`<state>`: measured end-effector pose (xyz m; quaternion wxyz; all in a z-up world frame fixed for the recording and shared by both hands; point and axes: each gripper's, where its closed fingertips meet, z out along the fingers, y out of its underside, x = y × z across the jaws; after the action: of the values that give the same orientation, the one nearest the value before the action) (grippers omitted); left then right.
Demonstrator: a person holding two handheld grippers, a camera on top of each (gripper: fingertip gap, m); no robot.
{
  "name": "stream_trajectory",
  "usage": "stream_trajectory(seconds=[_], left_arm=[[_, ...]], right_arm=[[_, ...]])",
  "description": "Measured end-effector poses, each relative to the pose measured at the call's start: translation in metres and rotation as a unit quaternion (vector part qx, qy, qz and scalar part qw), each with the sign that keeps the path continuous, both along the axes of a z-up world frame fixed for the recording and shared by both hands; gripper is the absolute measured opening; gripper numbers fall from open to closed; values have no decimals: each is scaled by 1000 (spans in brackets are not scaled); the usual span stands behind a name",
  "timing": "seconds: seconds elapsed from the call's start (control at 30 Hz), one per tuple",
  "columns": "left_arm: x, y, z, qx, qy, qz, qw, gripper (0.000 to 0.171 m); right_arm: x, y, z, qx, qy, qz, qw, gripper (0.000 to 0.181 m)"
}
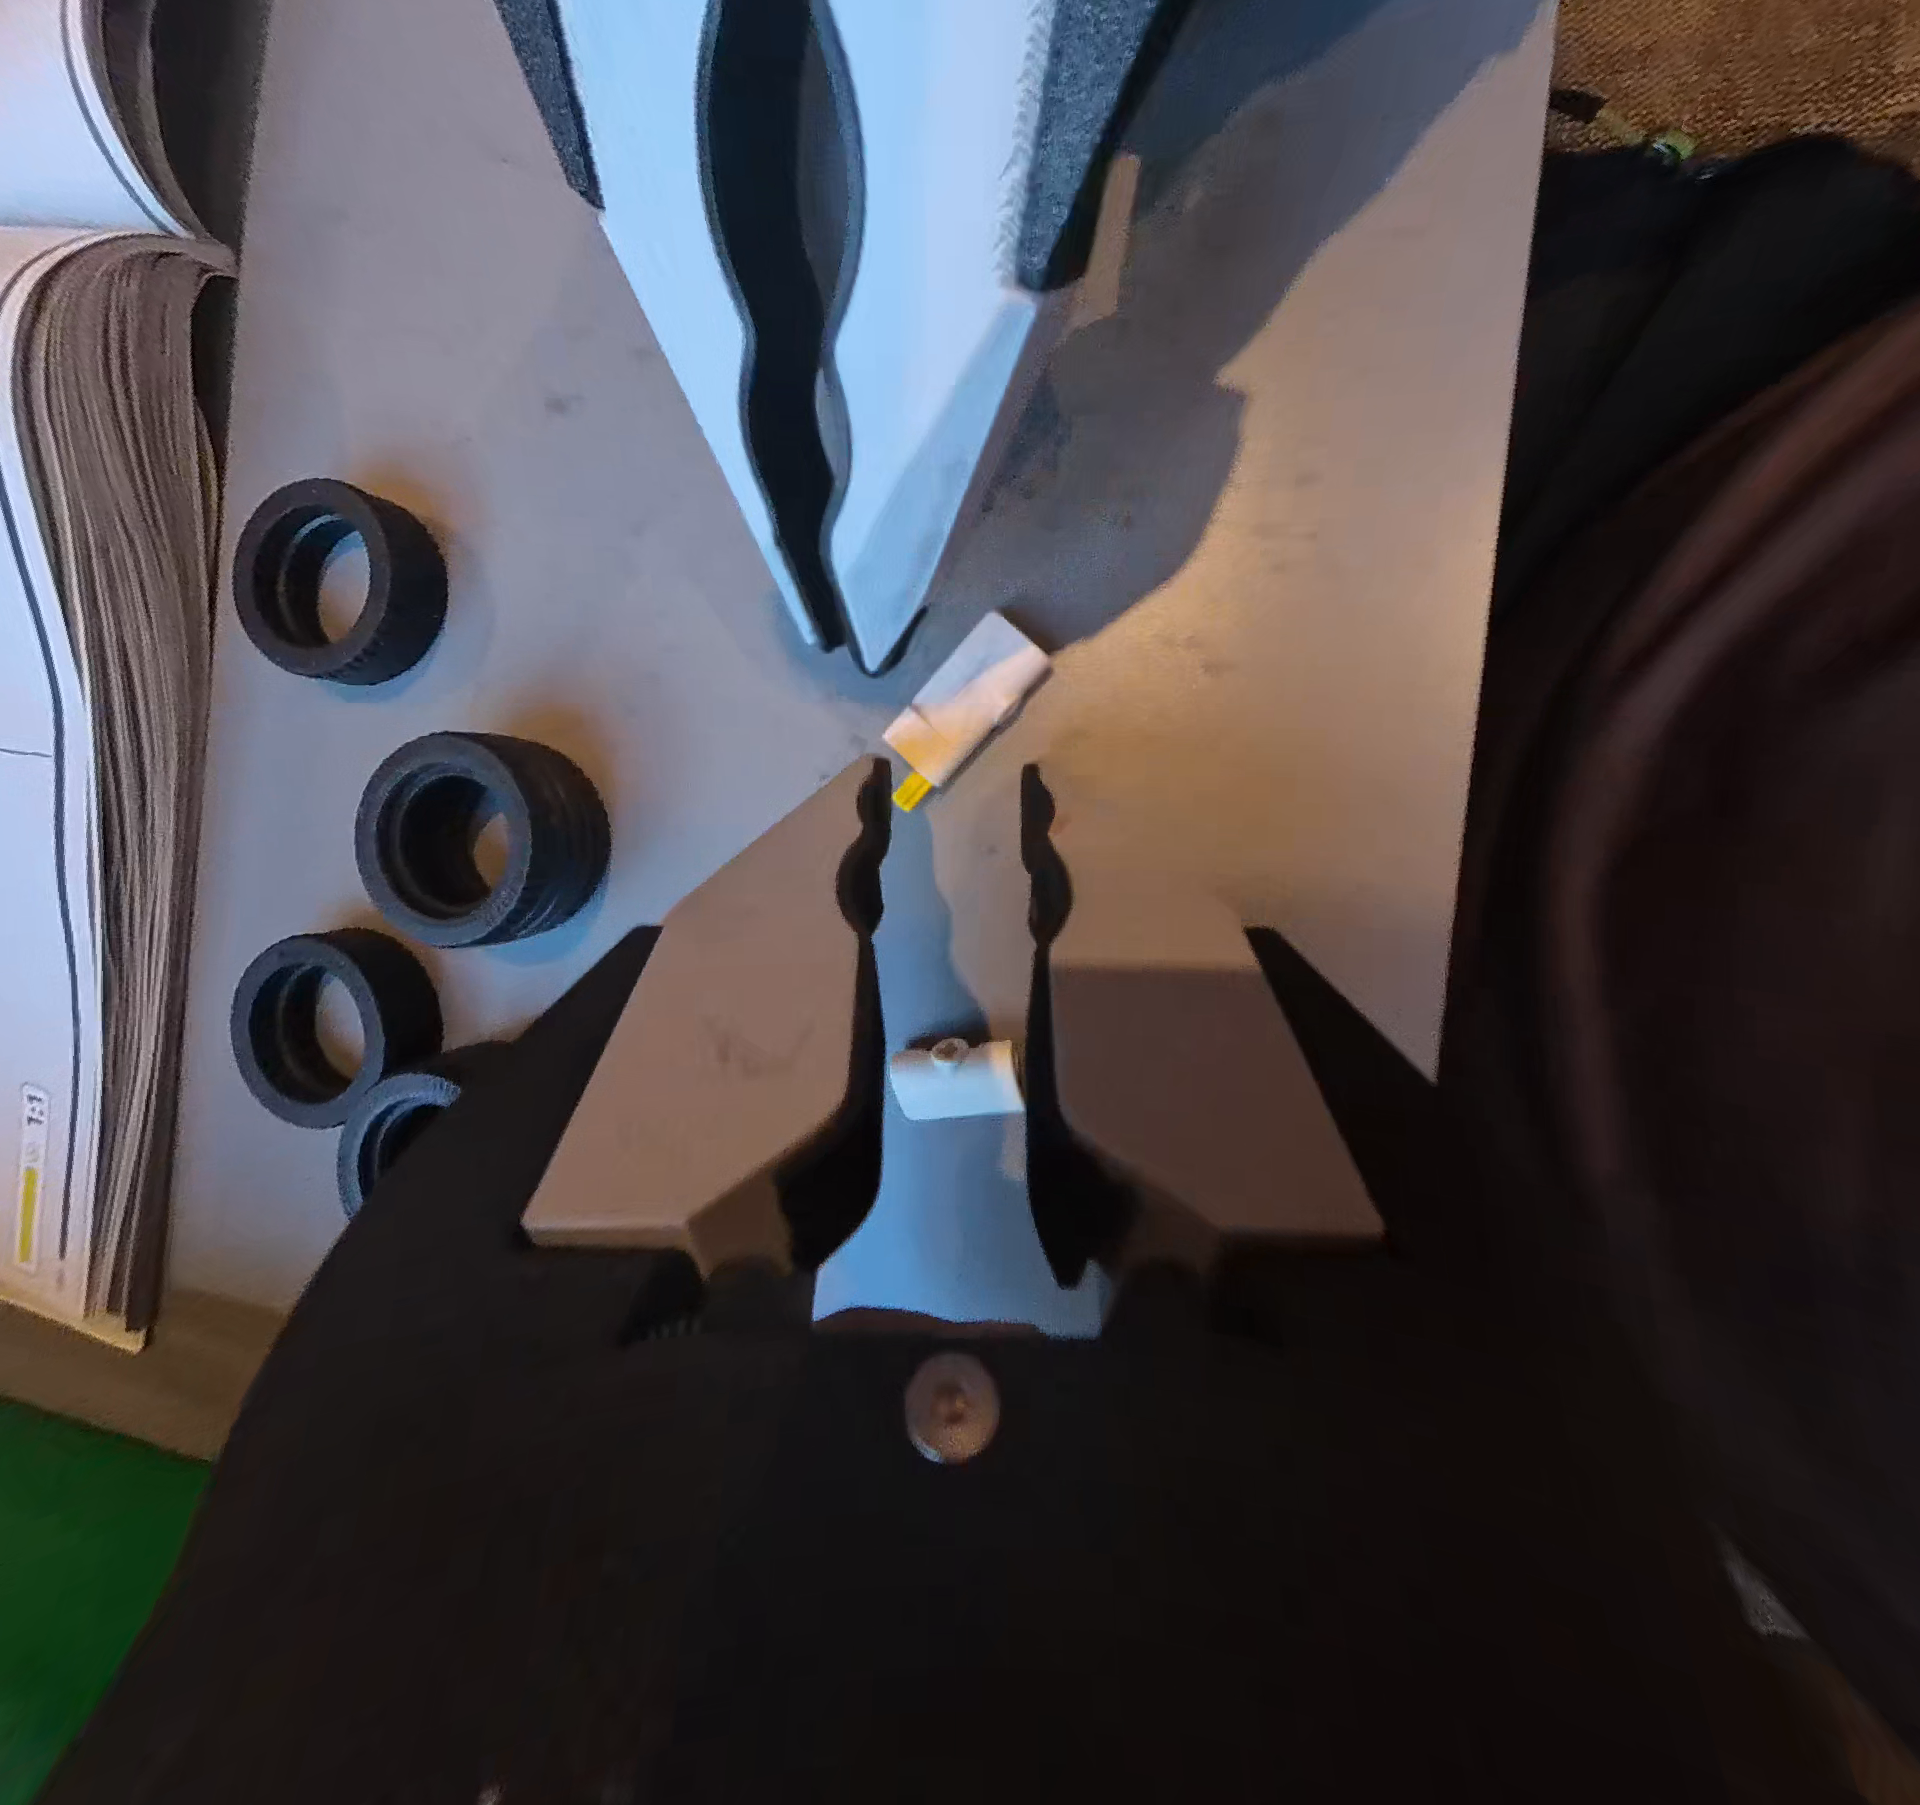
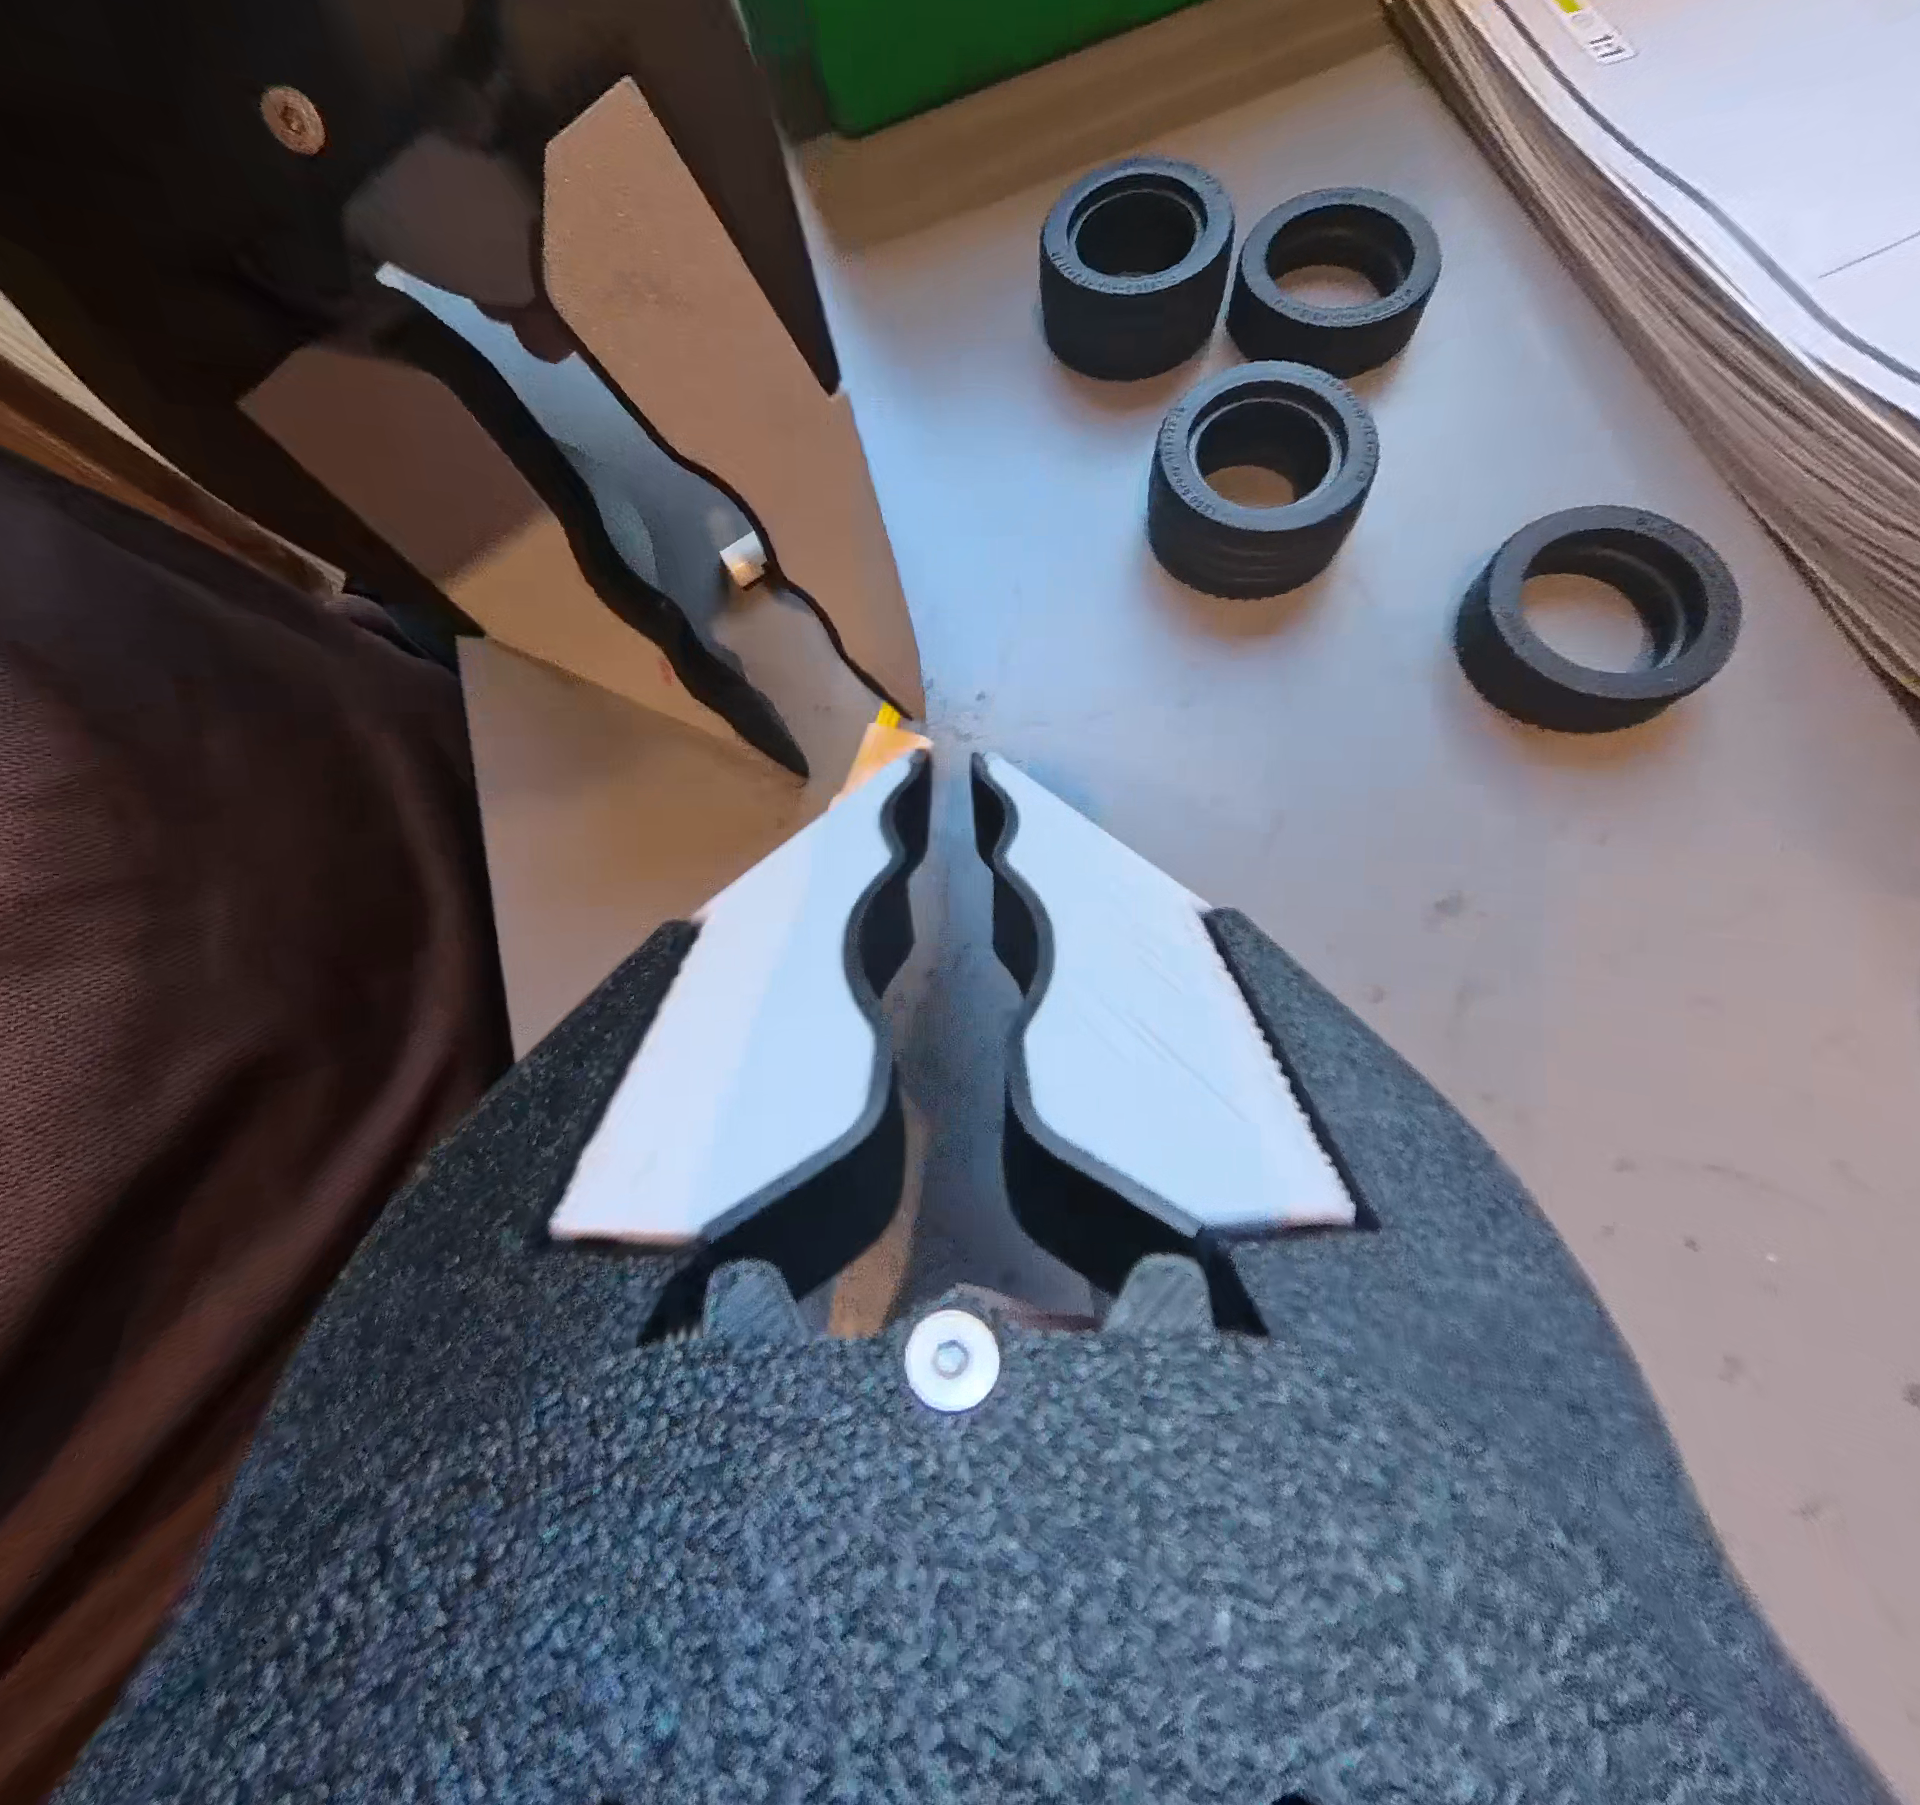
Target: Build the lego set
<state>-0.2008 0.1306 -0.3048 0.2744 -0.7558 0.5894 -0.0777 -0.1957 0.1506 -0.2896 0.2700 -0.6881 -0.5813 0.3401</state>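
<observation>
Centrally, a pale table (image 2: 1351,924) is seen, with a thick instruction booklet (image 2: 1714,228) at one edge. Four black tyres (image 2: 1262,477) are laid near it. The left gripper (image 1: 956,784) and right gripper (image 2: 948,768) are brought tip to tip, both parted and holding nothing. A small white piece (image 1: 971,701) (yellow-ended) lies between the tips.

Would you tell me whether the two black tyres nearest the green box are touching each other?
Touching. In the right wrist view, the upright tyre and its neighbour meet side to side with no table showing between them.
</observation>
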Motion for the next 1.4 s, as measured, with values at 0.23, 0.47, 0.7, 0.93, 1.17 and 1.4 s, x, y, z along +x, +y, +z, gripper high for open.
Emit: stream_trajectory(seconds=[0.23, 0.47, 0.7, 0.93, 1.17, 1.4], left_arm=[[0, -2, -1, -21, -32, 8, 999, 21], [2, -3, -1, -24, -37, 2, 999, 15], [5, -1, -2, -23, -49, 7, 999, 8], [3, -2, -2, -23, -49, 9, 999, 7], [-1, -2, -1, -6, -31, 13, 999, 13], [-11, -4, 10, 5, -46, 41, 998, 25]], right_arm=[[-6, -6, -12, 9, -29, 20, 999, 6], [-2, 3, -13, 50, -47, 1, 998, 5], [7, 21, -16, 75, -60, -48, 994, 0], [25, 49, -4, 50, -30, -133, 989, 1], [61, 61, -16, -24, -67, -175, 982, 23], [76, 54, -10, 56, -93, -145, 983, 39]])
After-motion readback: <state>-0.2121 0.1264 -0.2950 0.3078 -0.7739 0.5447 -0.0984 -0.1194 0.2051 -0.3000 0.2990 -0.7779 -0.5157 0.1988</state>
